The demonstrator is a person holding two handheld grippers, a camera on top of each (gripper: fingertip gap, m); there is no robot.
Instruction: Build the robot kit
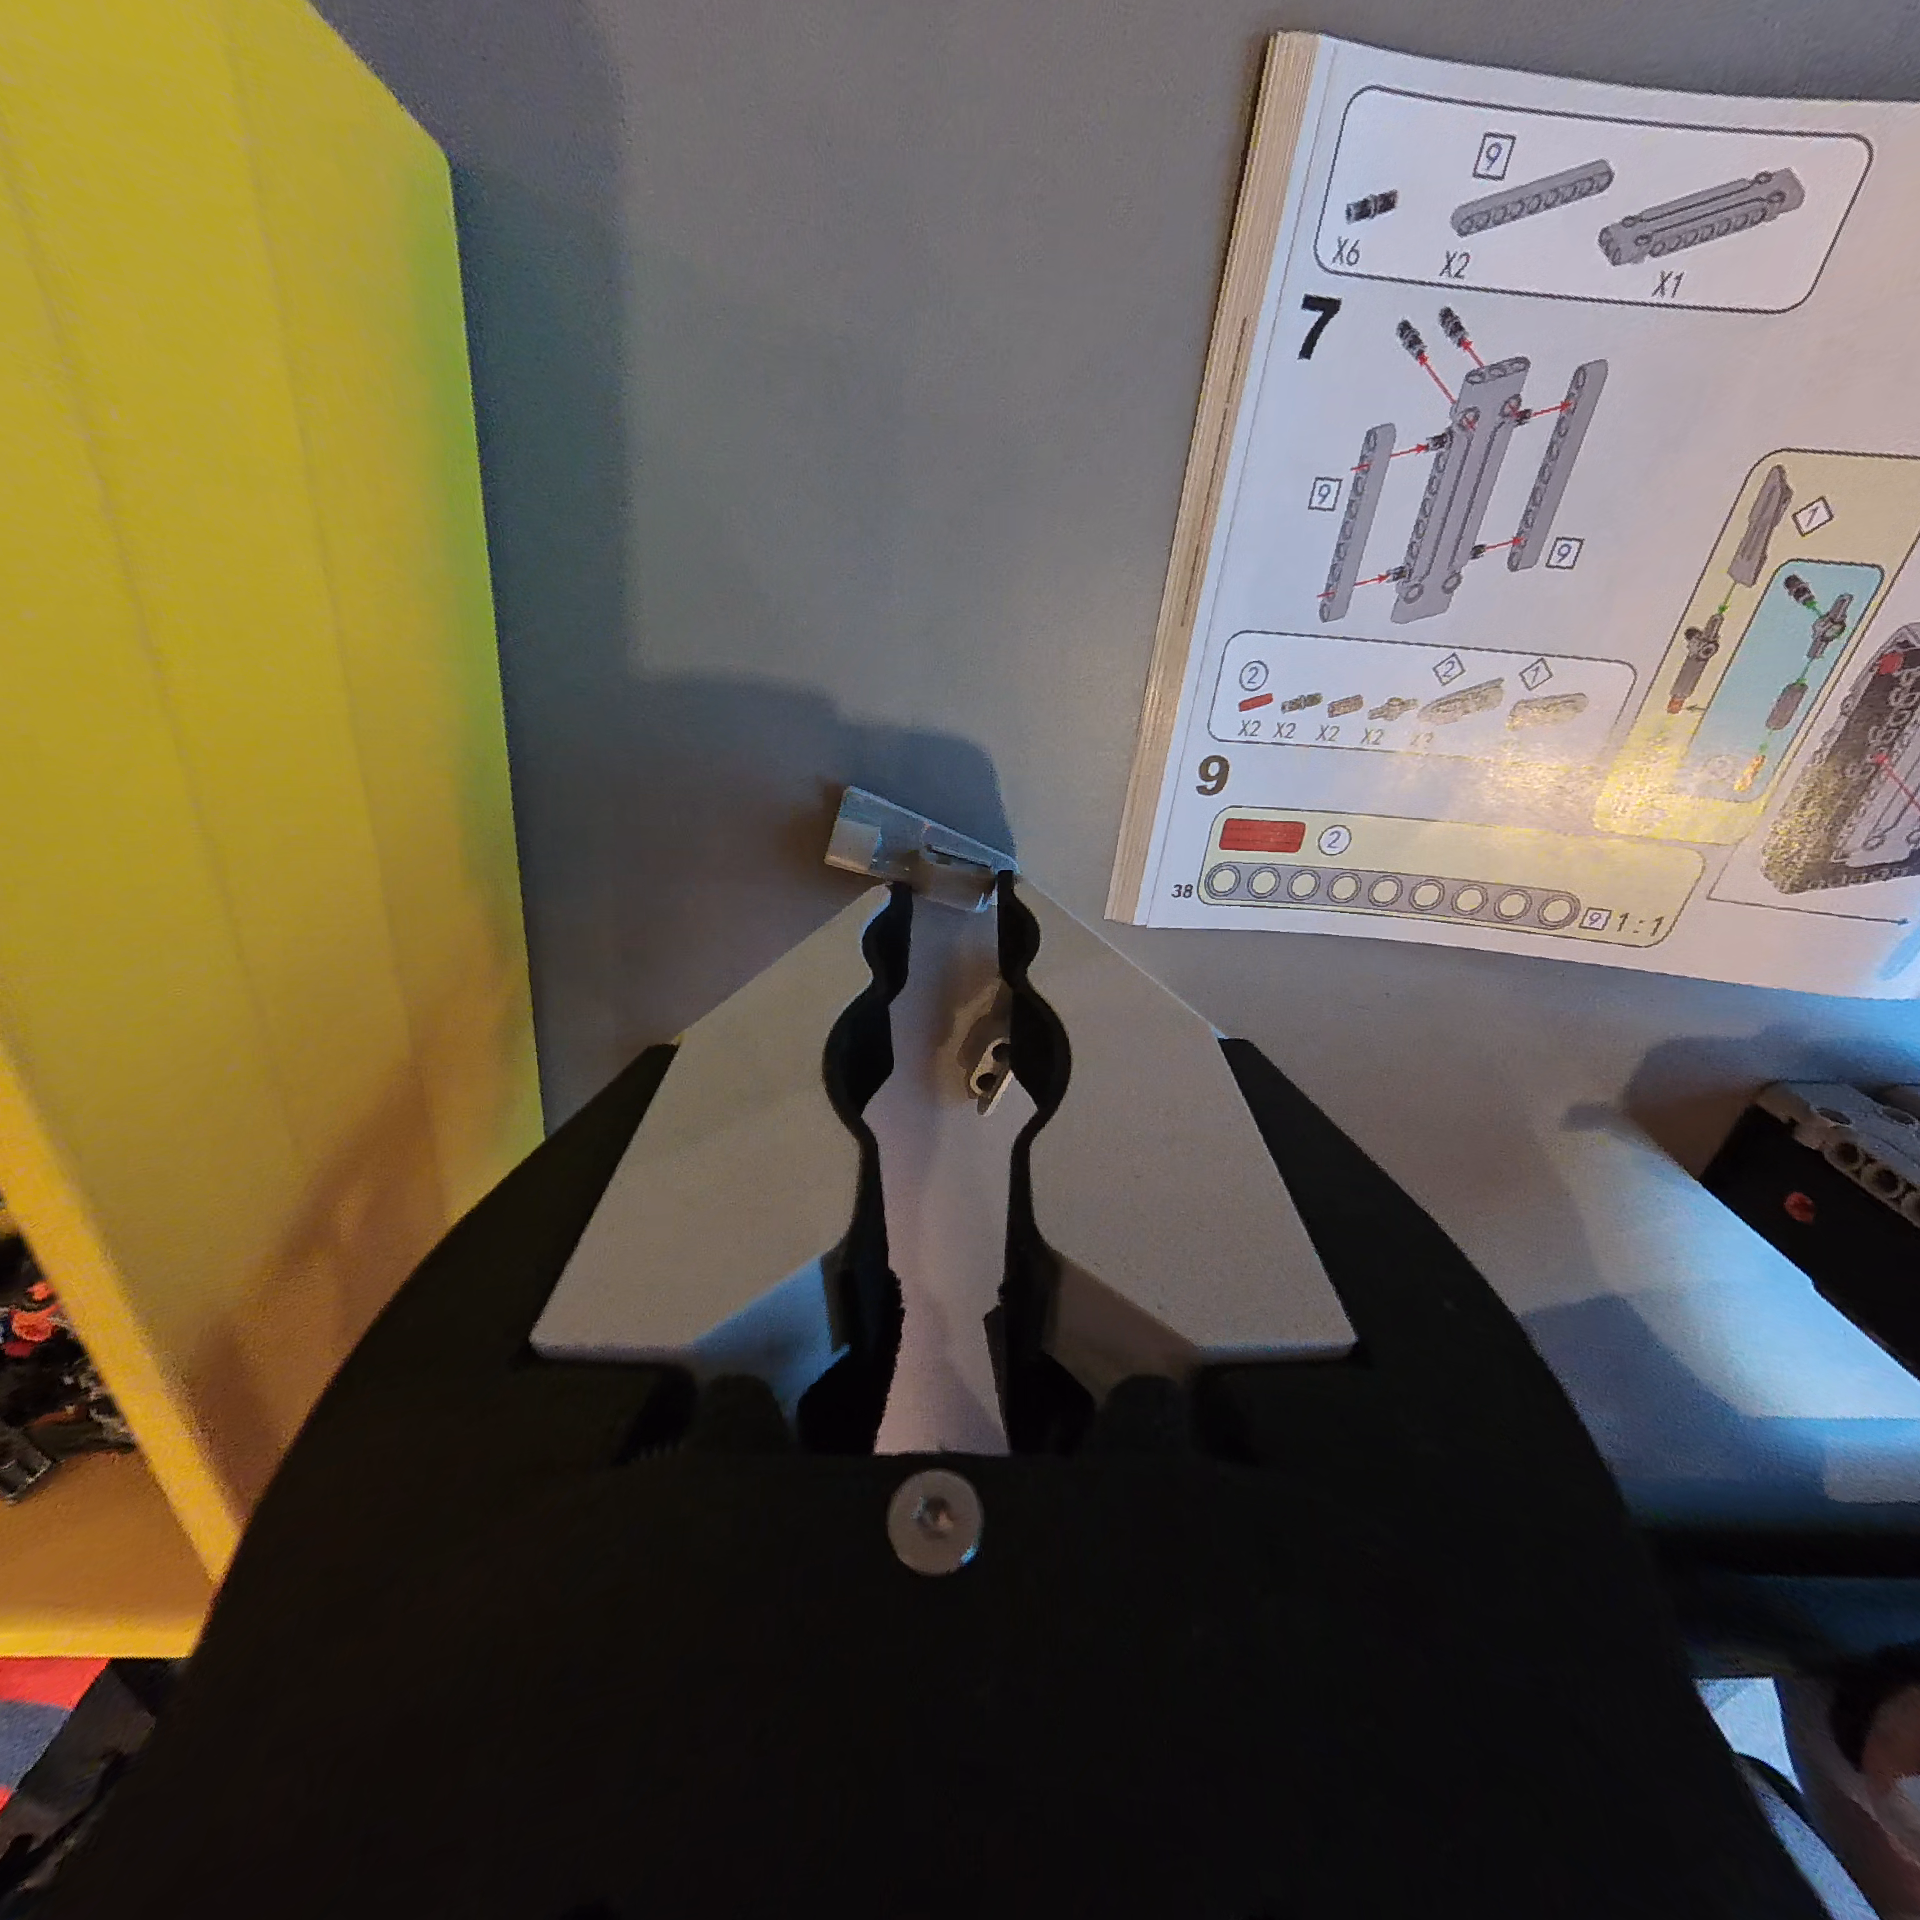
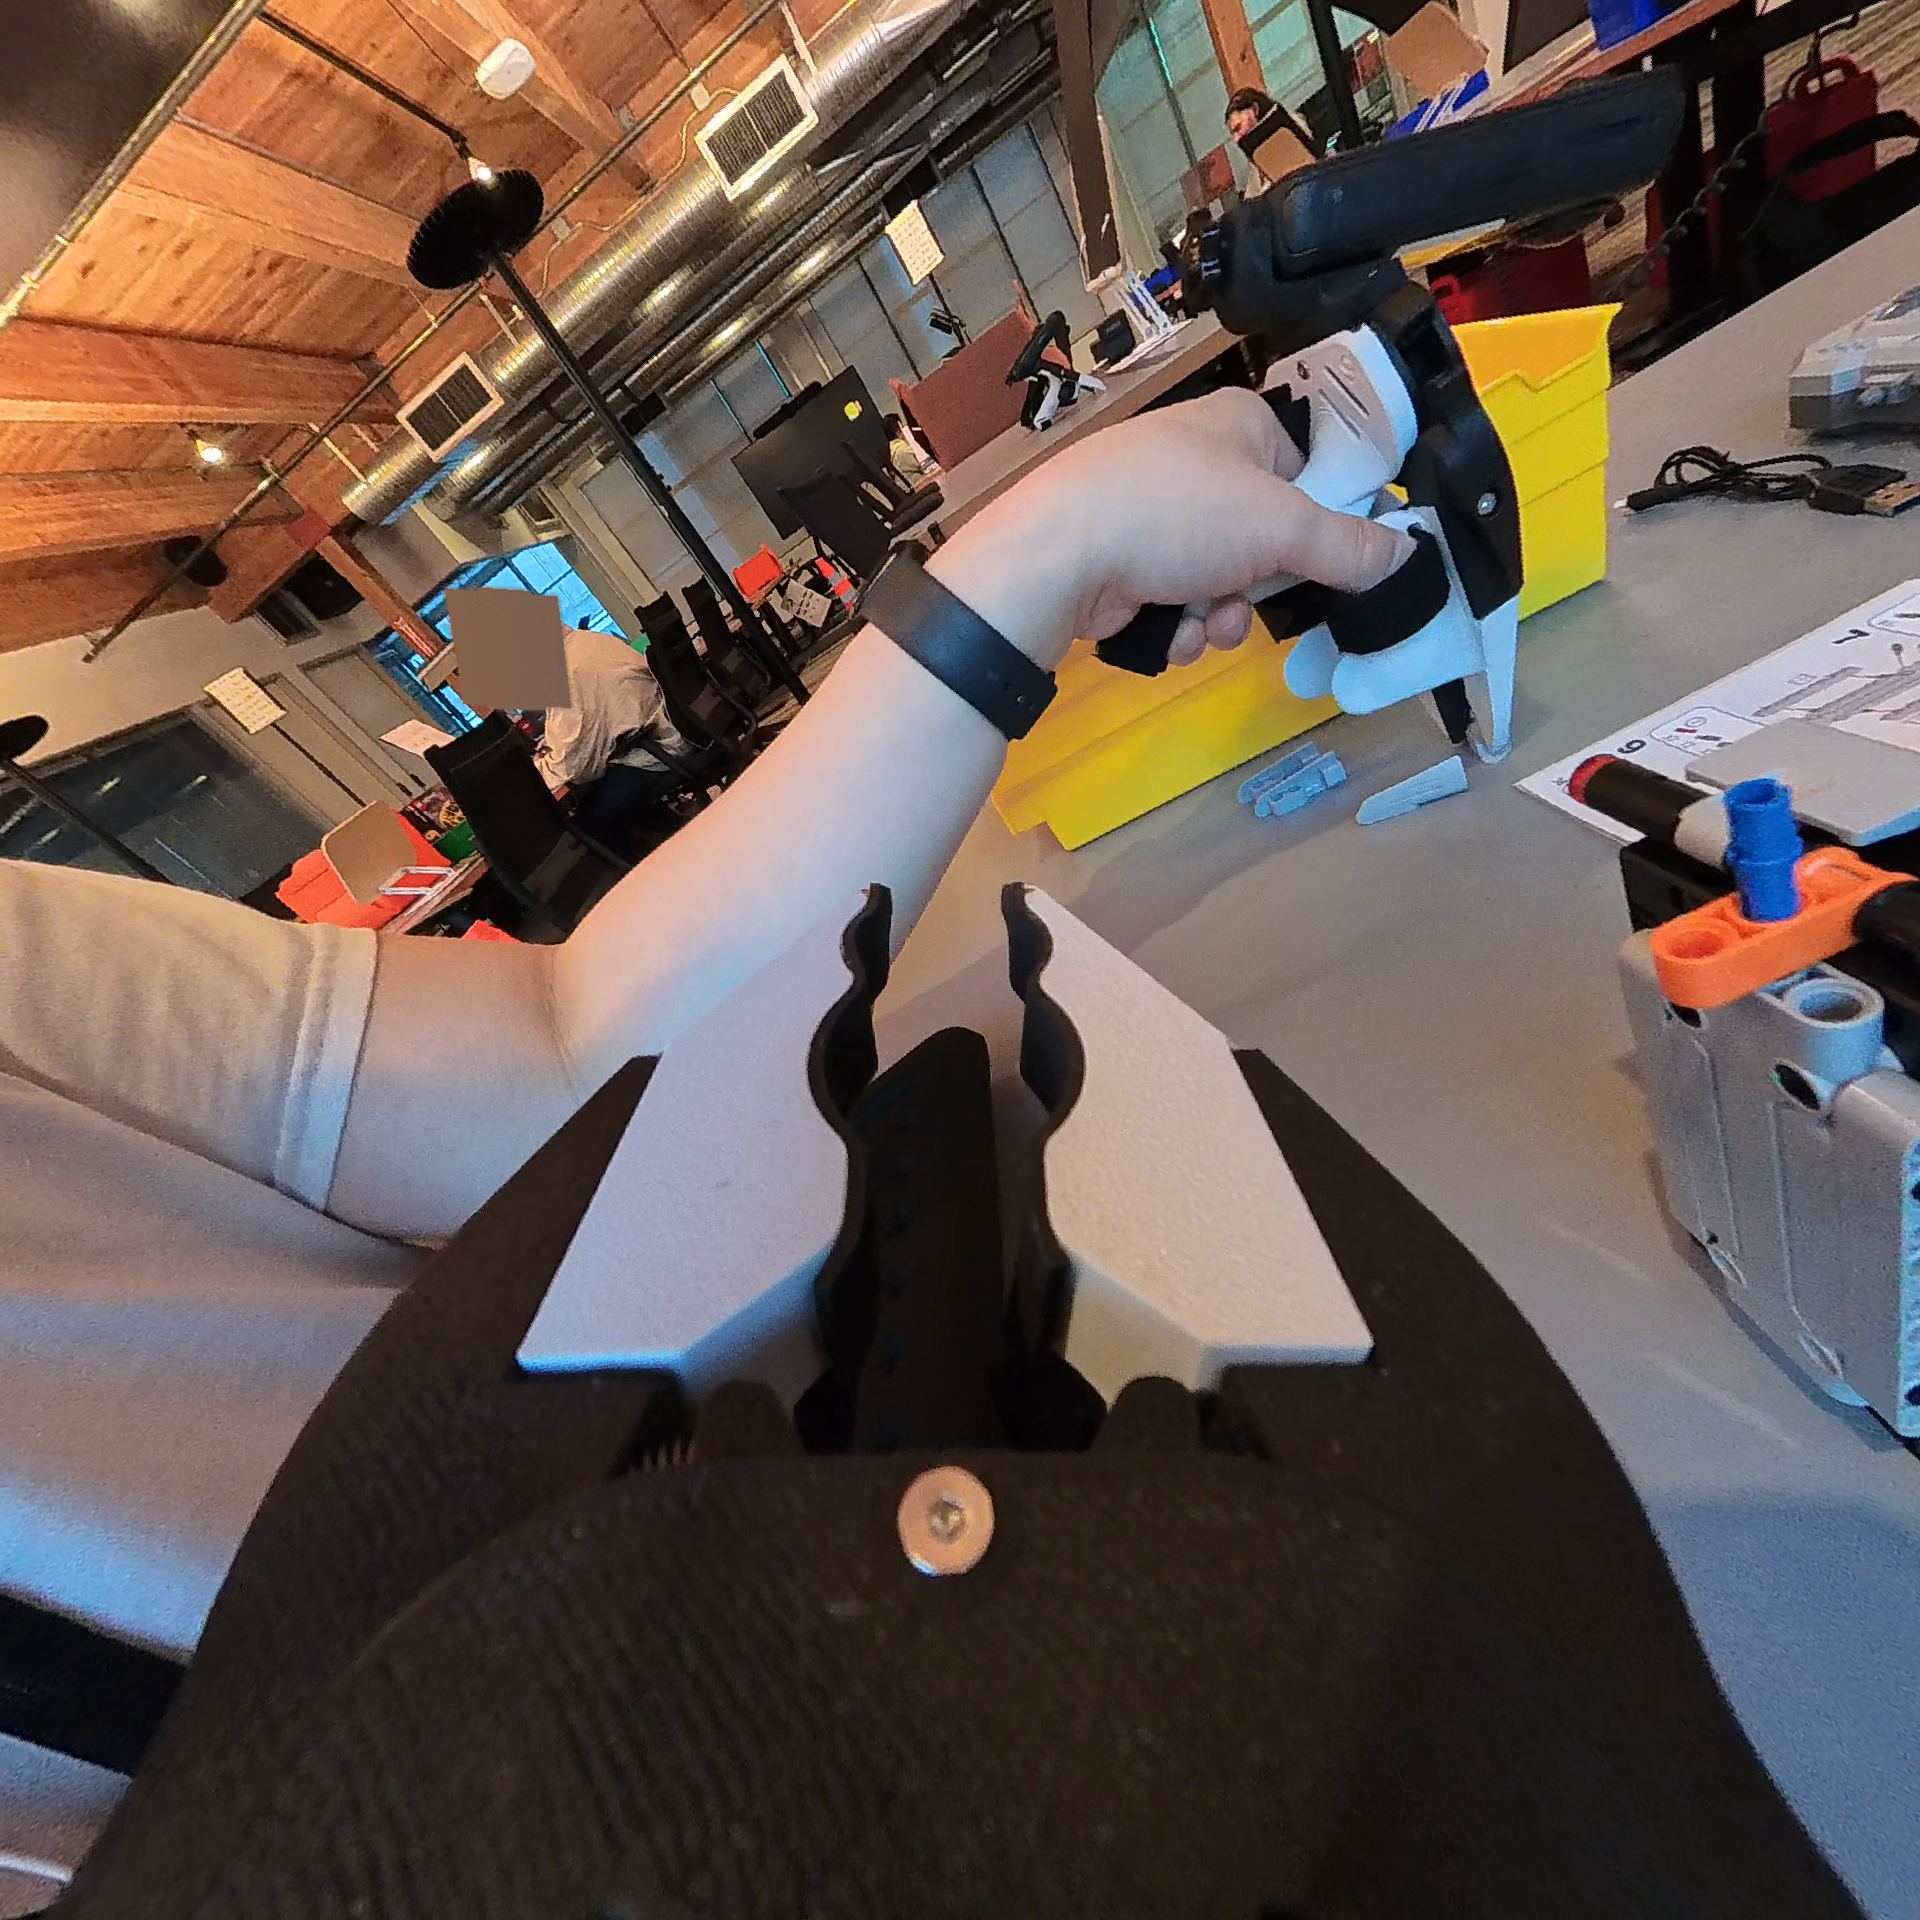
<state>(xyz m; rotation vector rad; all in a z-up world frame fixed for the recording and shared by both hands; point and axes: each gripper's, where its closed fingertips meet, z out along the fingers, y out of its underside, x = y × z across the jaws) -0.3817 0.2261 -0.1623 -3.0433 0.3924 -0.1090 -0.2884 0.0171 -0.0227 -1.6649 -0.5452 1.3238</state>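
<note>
Evidently poised to pinch, the left gripper [image 1: 951,883] straddles a grey piece [image 1: 920,847] narrowly; the right gripper [image 2: 945,899] idles narrow, empty.

The tongs [image 1: 951,883] are matt black plastic with pale, finely grained faces and a shiny metal screw [image 1: 933,1520]. The bin [image 1: 208,727] is glossy yellow plastic, the booklet [image 1: 1507,520] smooth paper, the table [image 1: 831,416] matt grey.

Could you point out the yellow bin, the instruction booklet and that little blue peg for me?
yellow bin [image 2: 1174,727]: right wrist view, on its long front wall.
instruction booklet [image 1: 1507,499]: left wrist view, on the open page's middle drawing.
blue peg [image 2: 1759,847]: right wrist view, on its upright shaft above the orange piece.
</note>
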